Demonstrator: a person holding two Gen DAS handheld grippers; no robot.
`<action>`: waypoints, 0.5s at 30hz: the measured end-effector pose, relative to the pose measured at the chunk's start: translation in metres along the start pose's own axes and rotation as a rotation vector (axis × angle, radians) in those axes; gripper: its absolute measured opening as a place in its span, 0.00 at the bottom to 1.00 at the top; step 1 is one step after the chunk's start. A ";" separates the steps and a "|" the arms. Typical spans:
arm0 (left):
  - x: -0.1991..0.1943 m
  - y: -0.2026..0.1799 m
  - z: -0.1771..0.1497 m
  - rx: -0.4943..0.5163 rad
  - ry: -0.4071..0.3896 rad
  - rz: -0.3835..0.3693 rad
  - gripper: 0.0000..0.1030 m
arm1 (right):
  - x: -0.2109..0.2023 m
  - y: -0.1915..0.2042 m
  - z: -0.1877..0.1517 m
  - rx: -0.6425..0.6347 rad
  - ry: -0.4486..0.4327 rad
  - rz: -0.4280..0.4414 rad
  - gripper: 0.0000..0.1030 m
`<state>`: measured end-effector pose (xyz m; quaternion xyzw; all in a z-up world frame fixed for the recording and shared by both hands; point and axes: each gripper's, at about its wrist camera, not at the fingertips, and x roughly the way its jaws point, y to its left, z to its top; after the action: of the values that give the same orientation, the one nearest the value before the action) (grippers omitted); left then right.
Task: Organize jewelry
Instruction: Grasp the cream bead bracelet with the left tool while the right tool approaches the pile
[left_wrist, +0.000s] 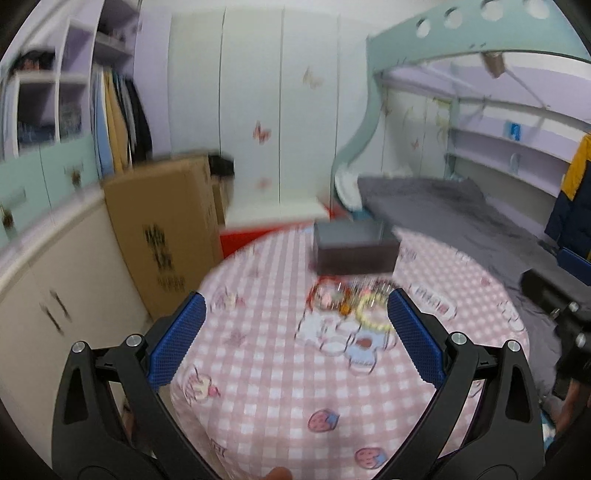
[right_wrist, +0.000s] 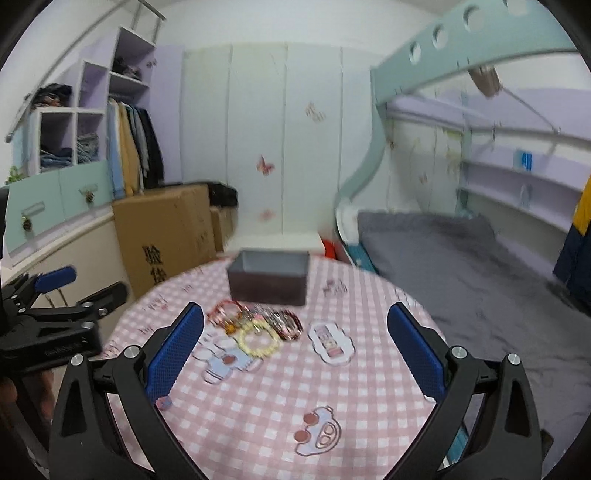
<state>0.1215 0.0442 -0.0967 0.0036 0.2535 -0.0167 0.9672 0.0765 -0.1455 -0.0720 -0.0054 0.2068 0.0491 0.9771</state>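
Note:
A pile of bracelets (right_wrist: 255, 323), with a pale yellow beaded one (right_wrist: 257, 339) in front, lies on the round table with a pink checked cloth (right_wrist: 280, 398). Behind it stands an open dark grey box (right_wrist: 269, 277). In the left wrist view the pile (left_wrist: 354, 301) and the box (left_wrist: 354, 249) are blurred. My left gripper (left_wrist: 295, 332) is open and empty above the table's near side. My right gripper (right_wrist: 295, 343) is open and empty, short of the pile. The left gripper also shows at the left edge of the right wrist view (right_wrist: 70, 291).
A large cardboard box (right_wrist: 166, 236) stands on the floor left of the table. Cabinets and an open wardrobe (right_wrist: 74, 147) line the left wall. A bed with a grey cover (right_wrist: 461, 266) is on the right.

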 end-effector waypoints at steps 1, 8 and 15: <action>0.007 0.004 -0.002 -0.007 0.026 -0.004 0.94 | 0.006 -0.002 -0.002 0.002 0.019 -0.008 0.93; 0.064 0.004 -0.020 -0.018 0.177 -0.077 0.94 | 0.048 -0.013 -0.018 0.006 0.137 0.002 0.93; 0.116 -0.029 -0.017 -0.003 0.274 -0.157 0.94 | 0.081 -0.030 -0.029 0.024 0.216 -0.002 0.93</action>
<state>0.2126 0.0118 -0.1684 -0.0154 0.3824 -0.0914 0.9193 0.1412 -0.1684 -0.1314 0.0008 0.3116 0.0445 0.9492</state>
